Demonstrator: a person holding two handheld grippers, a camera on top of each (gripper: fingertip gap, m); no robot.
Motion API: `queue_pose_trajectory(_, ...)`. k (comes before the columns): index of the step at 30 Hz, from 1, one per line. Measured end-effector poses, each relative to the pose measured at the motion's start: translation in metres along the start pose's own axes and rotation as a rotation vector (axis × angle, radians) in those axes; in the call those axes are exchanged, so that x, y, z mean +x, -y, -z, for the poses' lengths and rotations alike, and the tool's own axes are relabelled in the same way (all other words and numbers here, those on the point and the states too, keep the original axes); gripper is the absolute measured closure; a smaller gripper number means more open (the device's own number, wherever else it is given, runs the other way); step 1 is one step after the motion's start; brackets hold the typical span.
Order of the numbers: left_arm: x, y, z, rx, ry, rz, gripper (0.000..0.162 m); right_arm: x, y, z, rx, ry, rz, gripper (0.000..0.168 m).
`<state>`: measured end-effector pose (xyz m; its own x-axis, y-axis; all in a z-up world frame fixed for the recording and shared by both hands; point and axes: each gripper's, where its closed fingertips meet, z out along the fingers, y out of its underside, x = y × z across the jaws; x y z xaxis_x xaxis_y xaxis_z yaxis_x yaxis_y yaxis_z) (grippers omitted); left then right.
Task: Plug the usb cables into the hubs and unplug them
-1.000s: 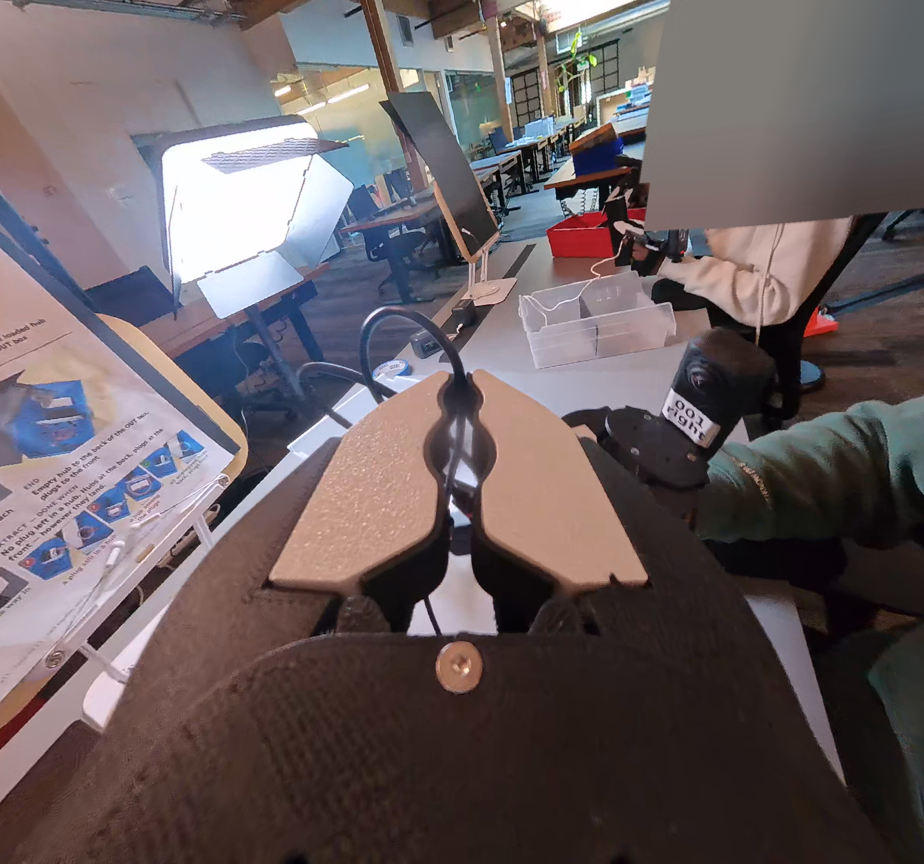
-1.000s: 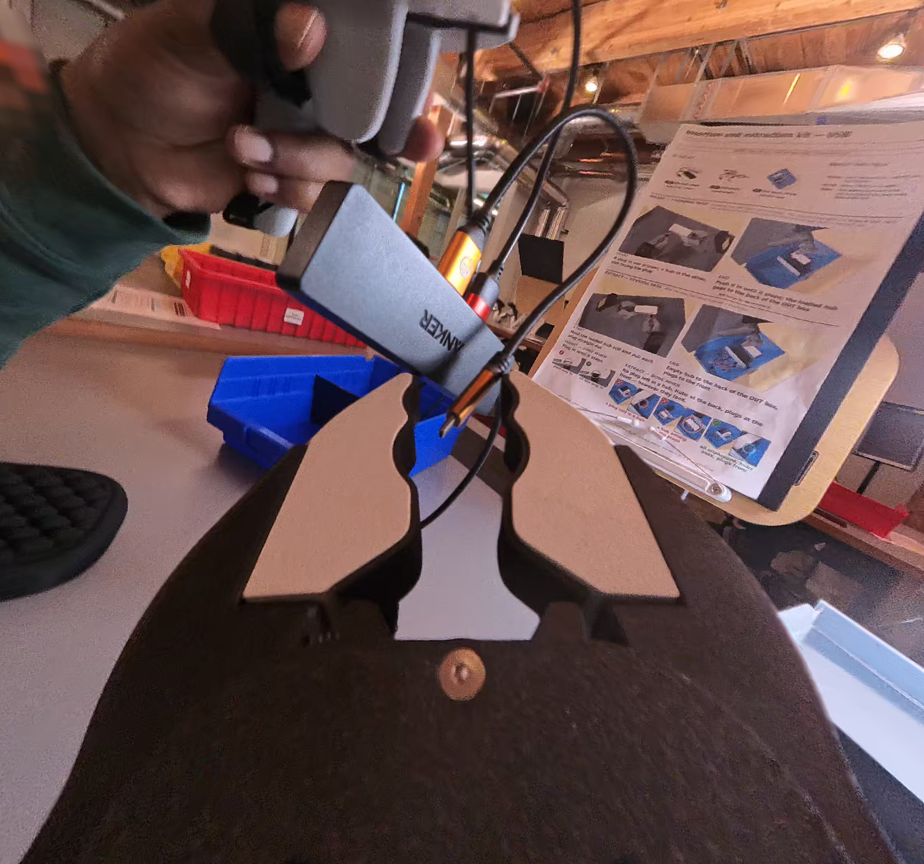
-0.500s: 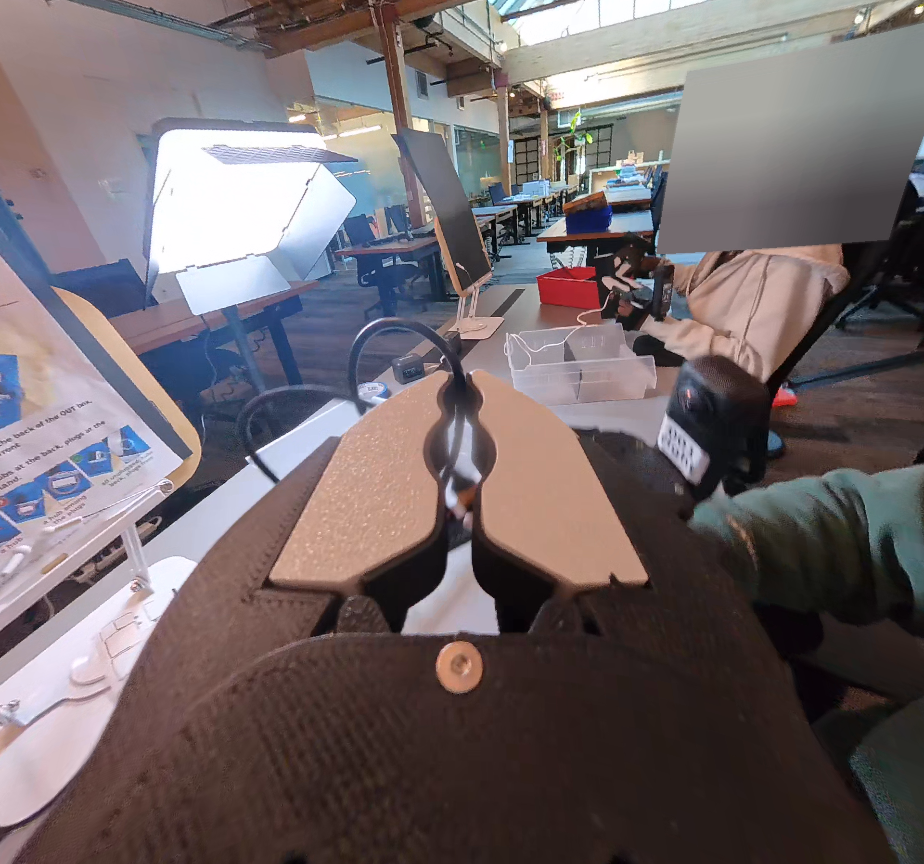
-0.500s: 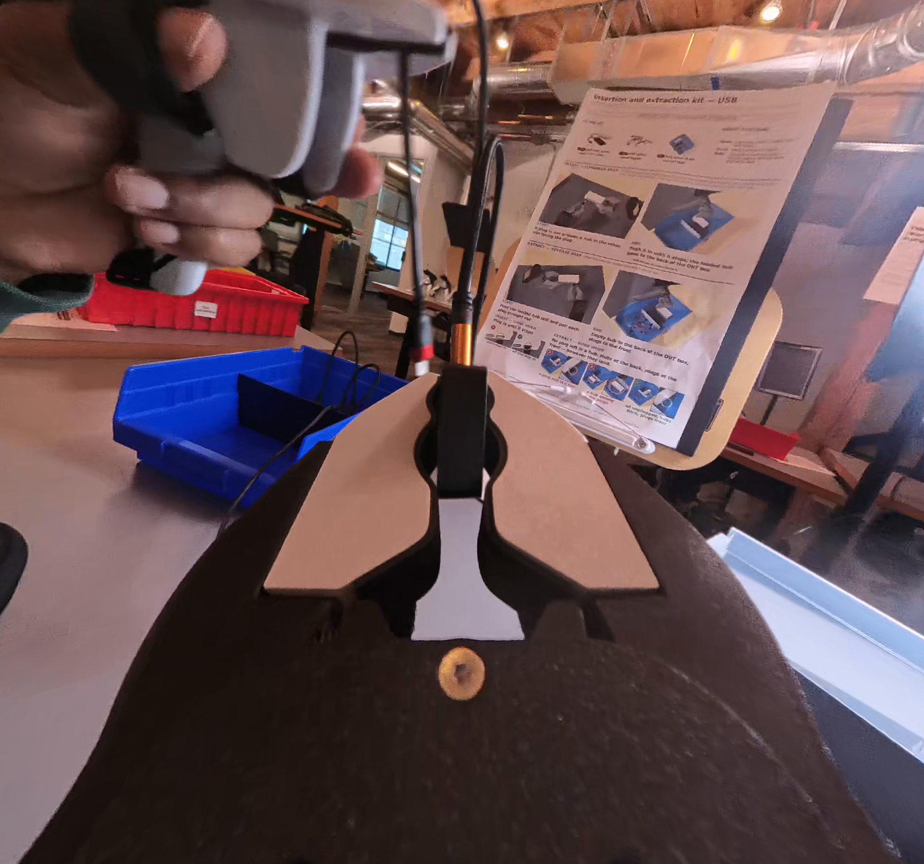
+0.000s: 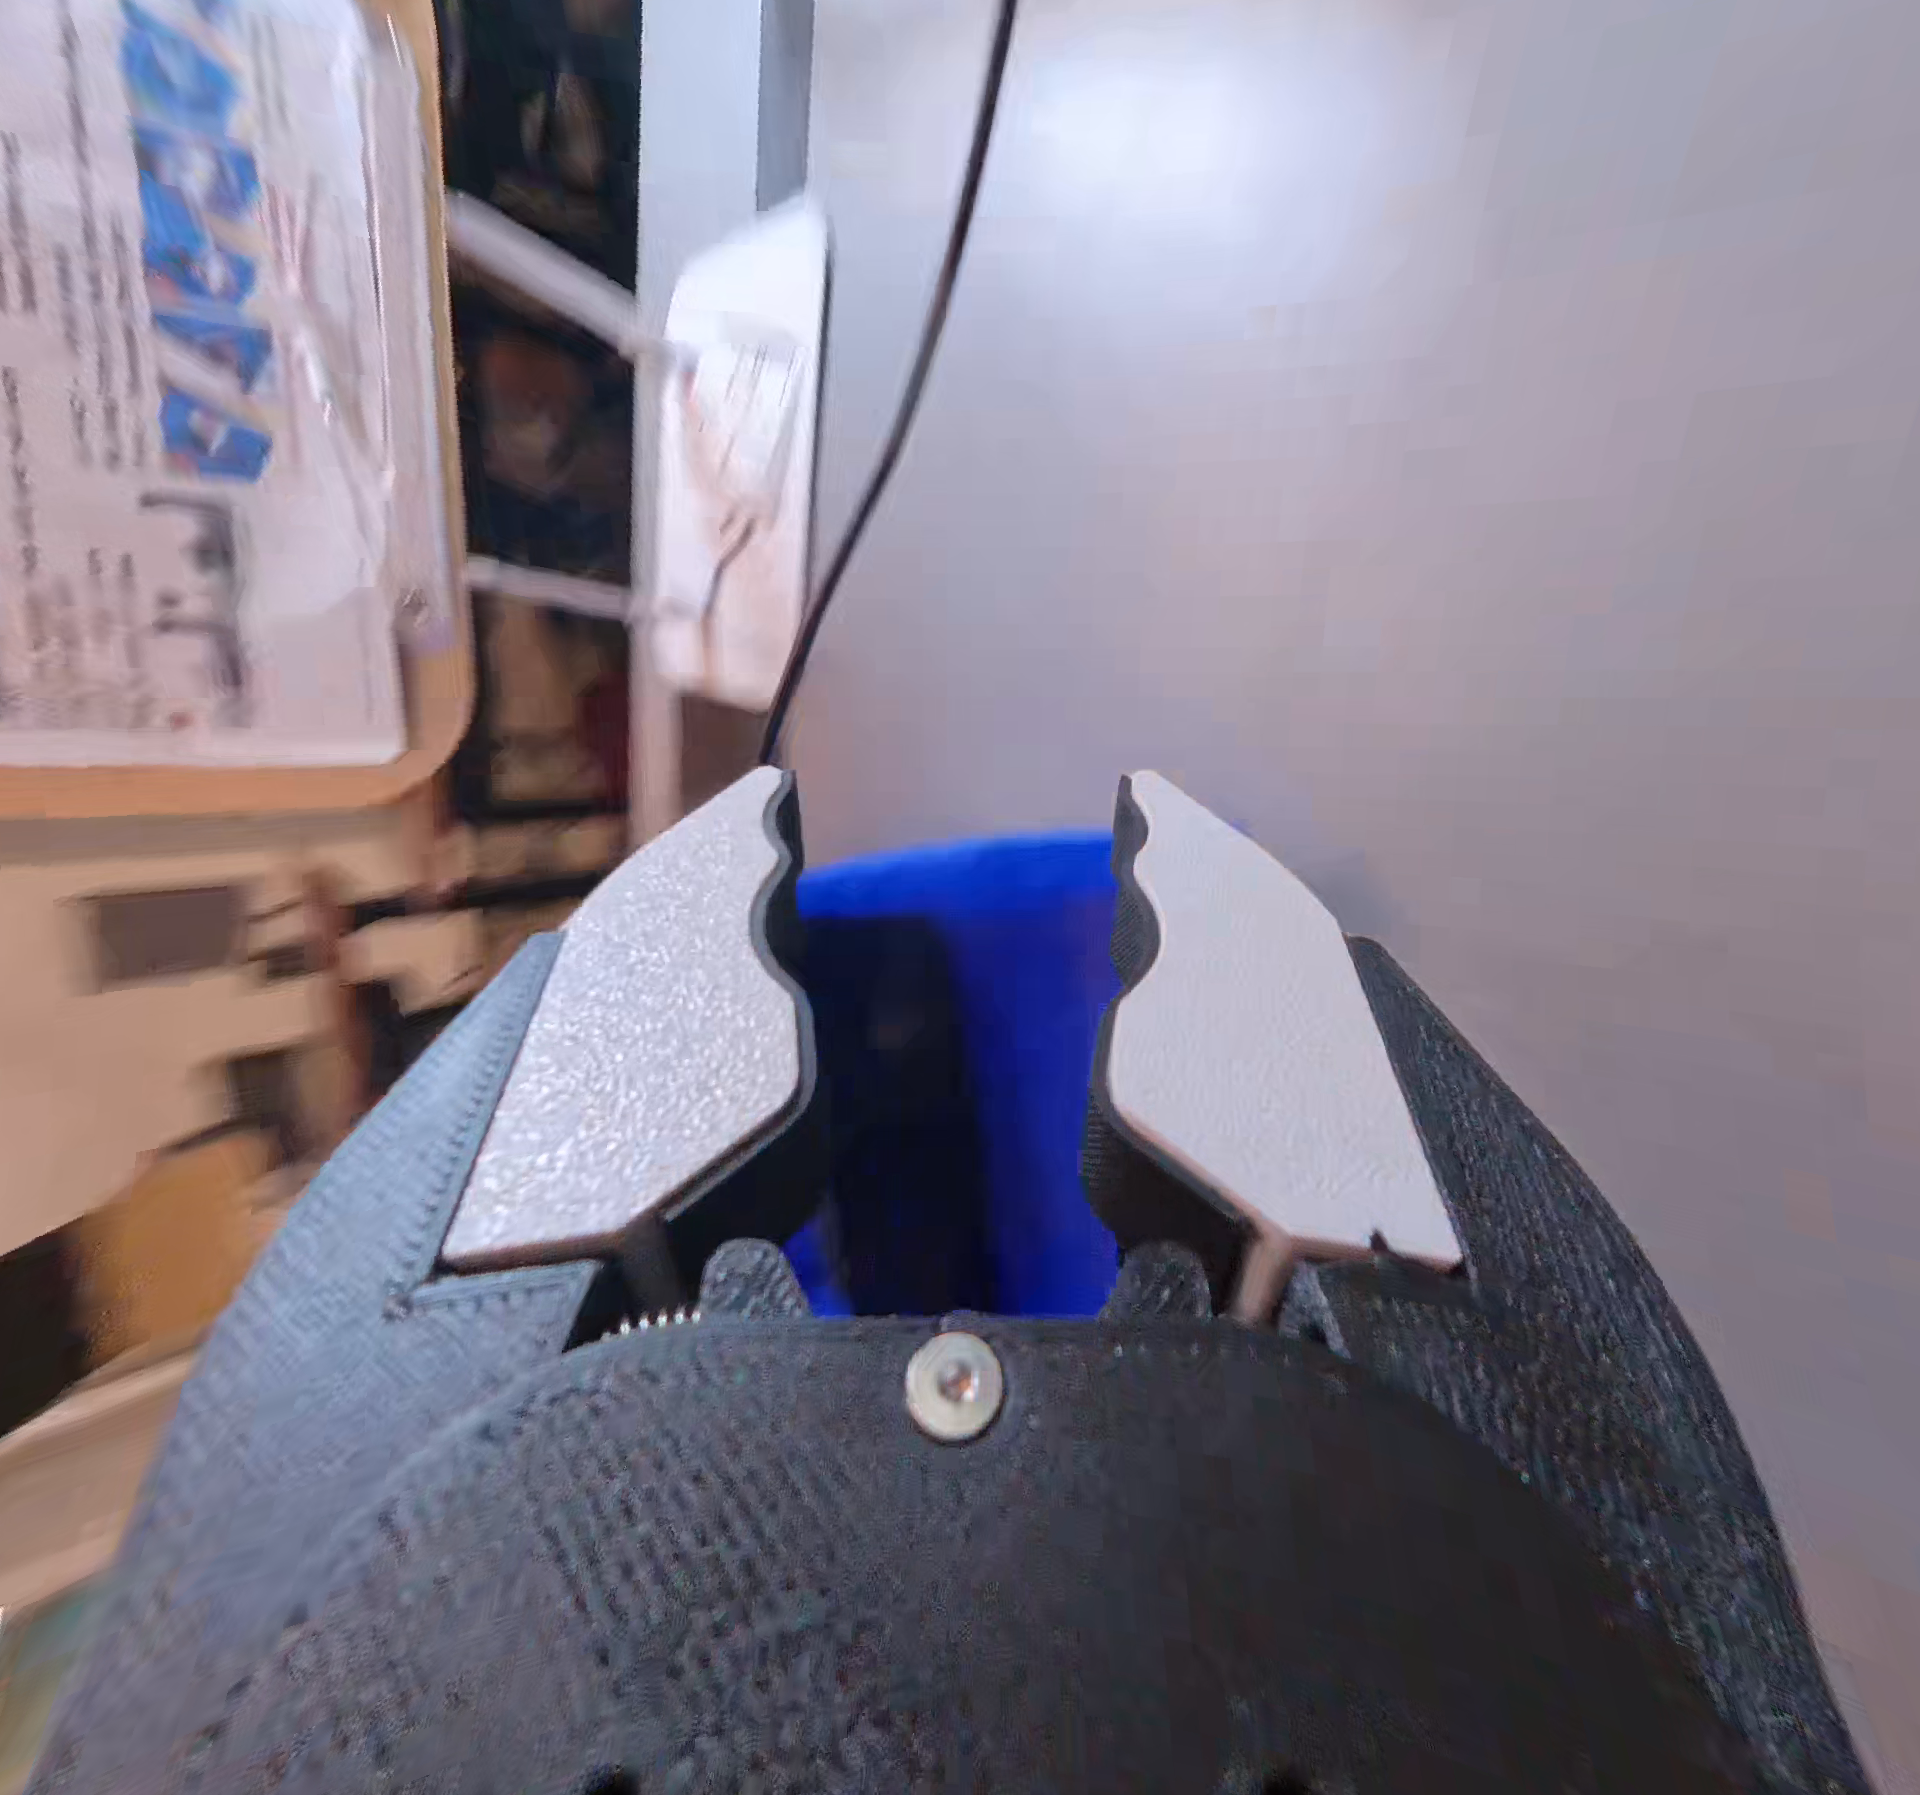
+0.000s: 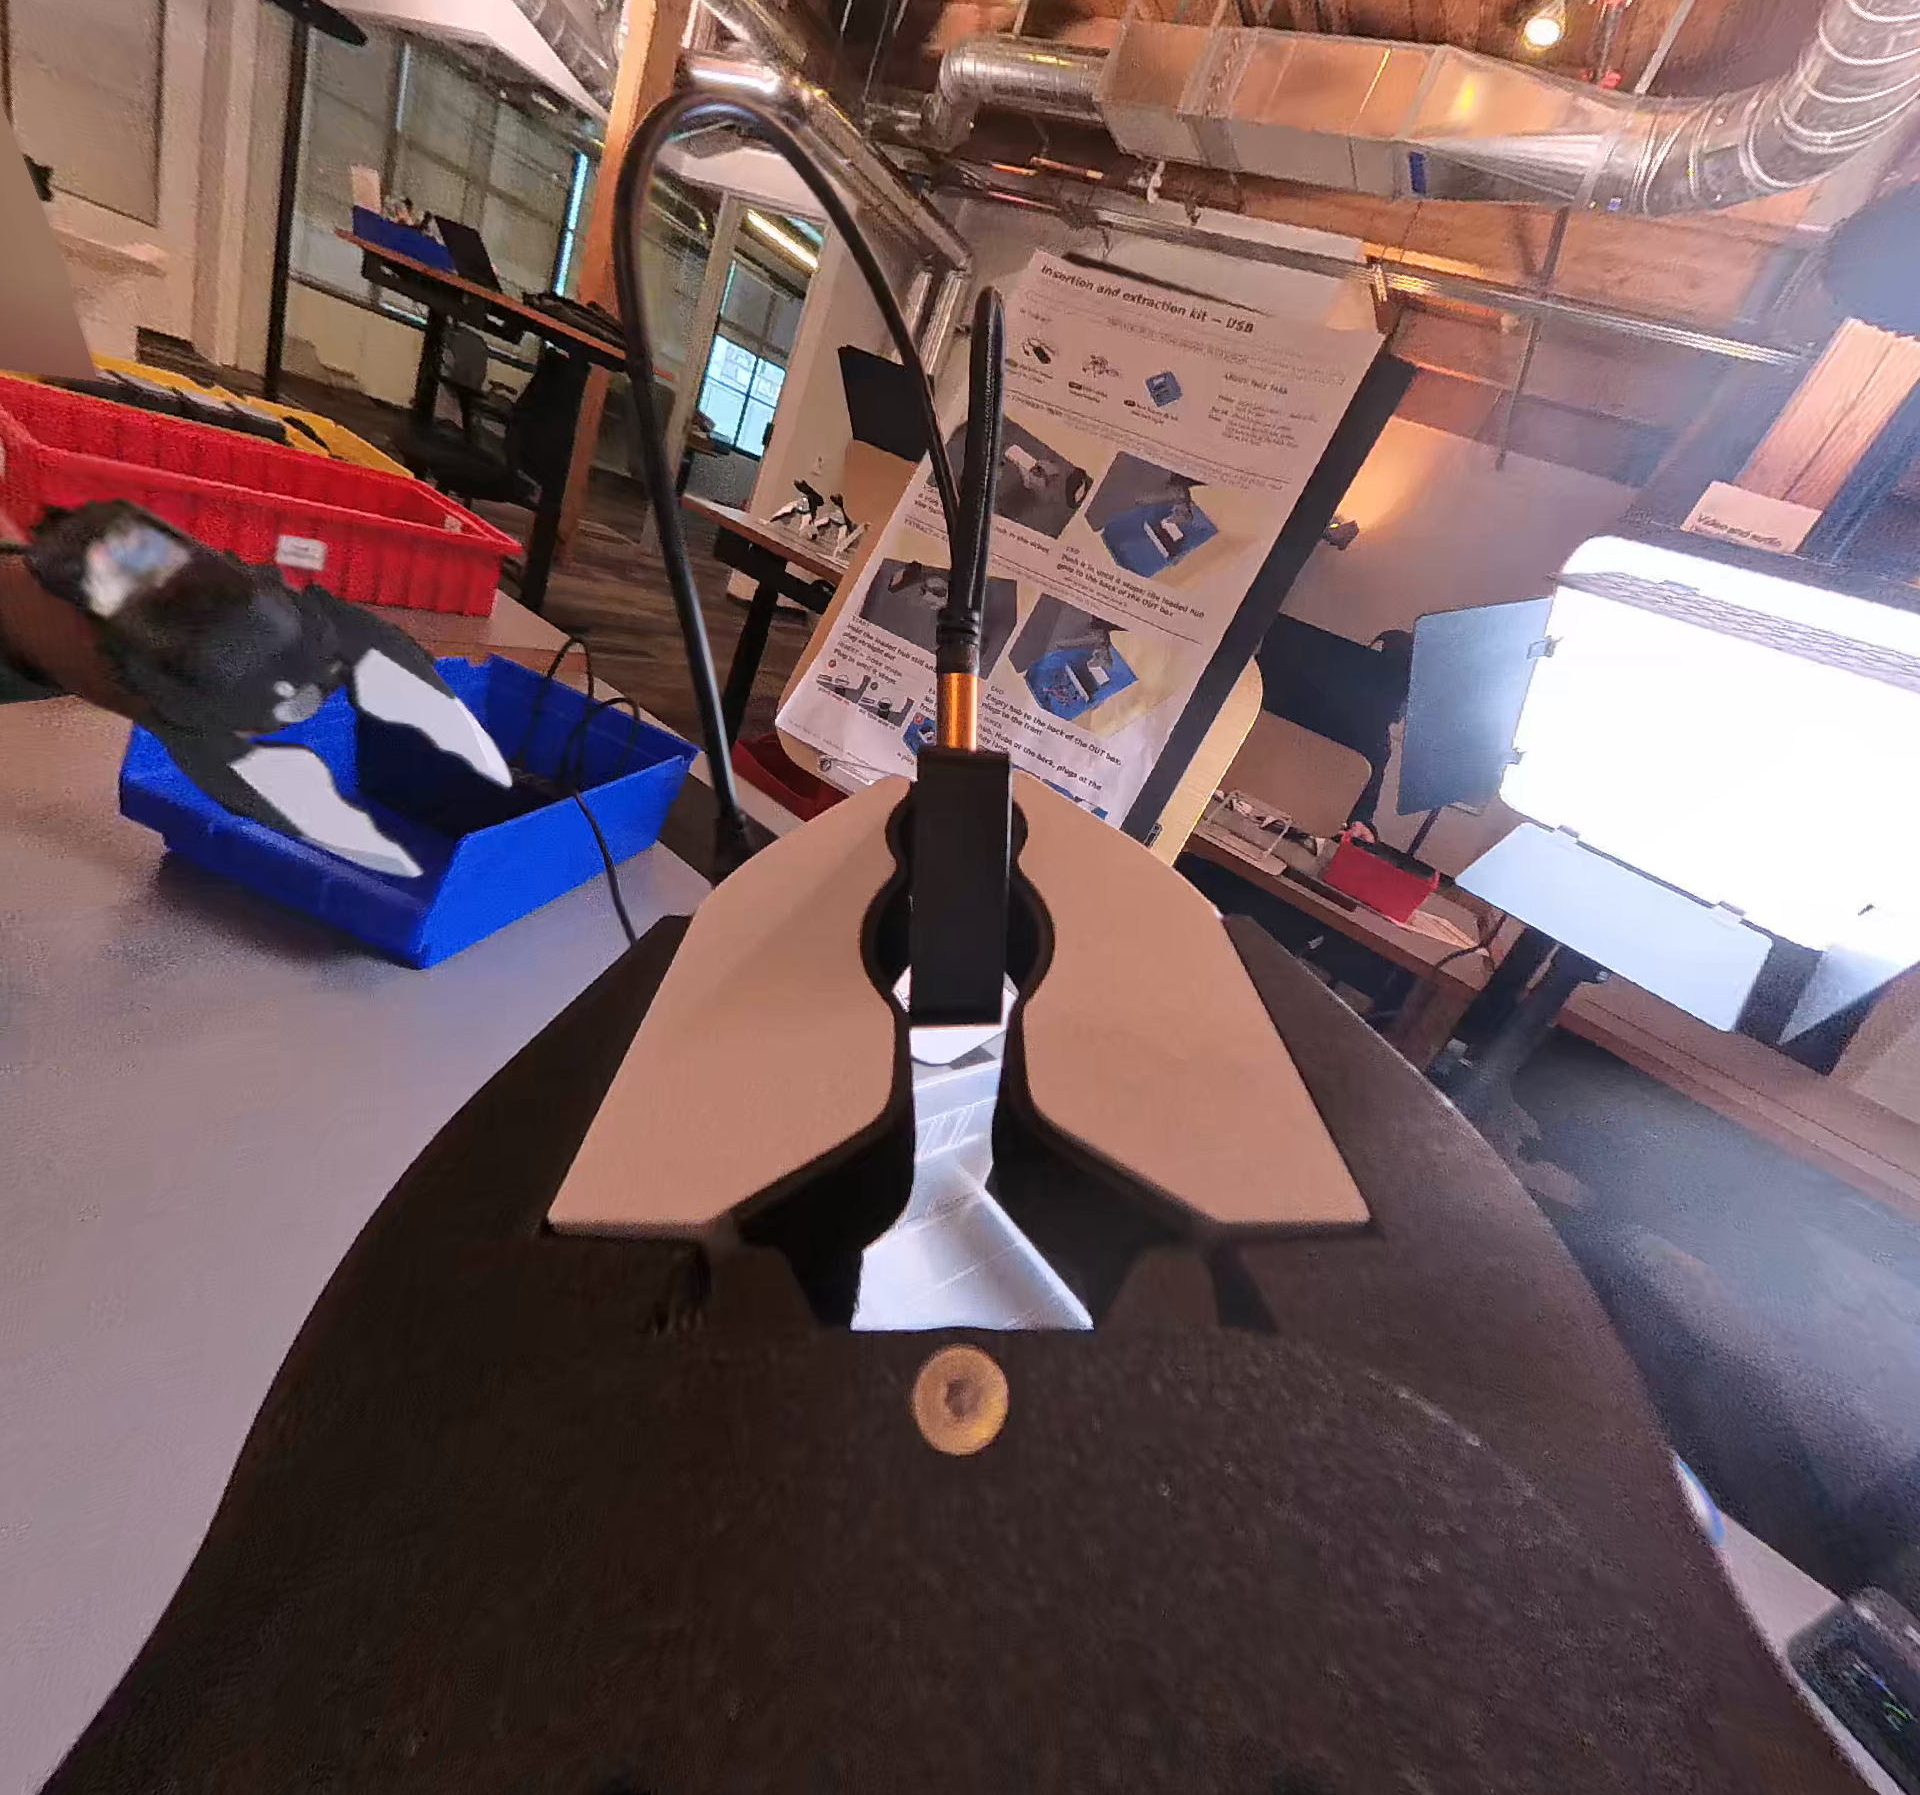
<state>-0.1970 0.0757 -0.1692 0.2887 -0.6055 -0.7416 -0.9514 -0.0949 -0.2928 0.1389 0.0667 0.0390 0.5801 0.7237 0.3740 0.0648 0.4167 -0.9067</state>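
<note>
Right wrist view shows the right gripper clamped on the dark hub, its long axis pointing away, orange-collared plug seated at the far end. Left gripper, jaws apart and empty, hovers over the blue bin, far left.

The hub was black, and its plug had an orange band. The cable was black. The bin was bright blue, and the tray behind it was red. The table was plain grey. Both grippers had pale grey fingers on black bodies. The poster was white with blue pictures
</note>
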Motion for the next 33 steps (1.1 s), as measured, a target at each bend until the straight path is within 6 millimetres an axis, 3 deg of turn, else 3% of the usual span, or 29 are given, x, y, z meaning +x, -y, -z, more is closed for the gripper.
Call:
queue_pose_trajectory(1,-0.01,-0.024,-0.011,-0.115,0.079,-0.095,0.106,-0.001,0.002,0.003,-0.004,0.0,0.005,0.157)
queue_pose_trajectory(3,-0.023,-0.05,-0.026,-0.2,0.139,-0.156,0.11,-0.002,0.006,0.009,-0.002,-0.006,0.015,0.156)
queue_pose_trajectory(8,-0.042,-0.064,-0.045,-0.075,0.023,0.096,0.112,-0.003,0.015,0.02,0.004,-0.005,0.018,0.156)
queue_pose_trajectory(11,-0.056,-0.091,-0.059,-0.135,-0.001,0.152,0.11,-0.005,0.015,0.022,0.0,0.003,0.009,0.156)
queue_pose_trajectory(12,-0.057,-0.099,-0.065,-0.151,-0.012,0.171,0.116,-0.005,0.014,0.022,0.0,0.006,0.006,0.156)
queue_pose_trajectory(13,-0.059,-0.103,-0.069,-0.148,-0.015,0.178,0.133,-0.005,0.014,0.023,-0.002,0.005,0.008,0.156)
queue_pose_trajectory(15,-0.063,-0.102,-0.073,-0.107,-0.003,0.202,0.155,-0.005,0.012,0.023,-0.003,0.002,0.01,0.156)
queue_pose_trajectory(18,-0.066,-0.093,-0.072,-0.05,0.0,0.23,0.161,-0.003,0.011,0.024,0.004,0.011,-0.01,0.156)
queue_pose_trajectory(20,-0.067,-0.092,-0.072,-0.051,0.001,0.207,0.161,-0.002,0.011,0.024,0.009,0.012,-0.023,0.156)
queue_pose_trajectory(23,-0.061,-0.098,-0.074,-0.091,-0.046,0.206,0.138,-0.001,0.011,0.024,0.019,0.012,-0.036,0.156)
queue_pose_trajectory(27,-0.067,-0.1,-0.082,-0.078,-0.006,0.22,0.144,-0.005,0.011,0.025,0.023,0.018,-0.041,0.156)
queue_pose_trajectory(29,-0.066,-0.098,-0.085,-0.06,-0.007,0.218,0.156,-0.007,0.011,0.026,0.023,0.021,-0.042,0.156)
queue_pose_trajectory(31,-0.074,-0.094,-0.078,-0.043,0.015,0.232,0.157,-0.006,0.011,0.028,0.018,0.017,-0.037,0.156)
queue_pose_trajectory(33,-0.097,-0.085,-0.055,0.004,0.075,0.284,0.157,-0.003,0.011,0.029,0.013,0.008,-0.033,0.156)
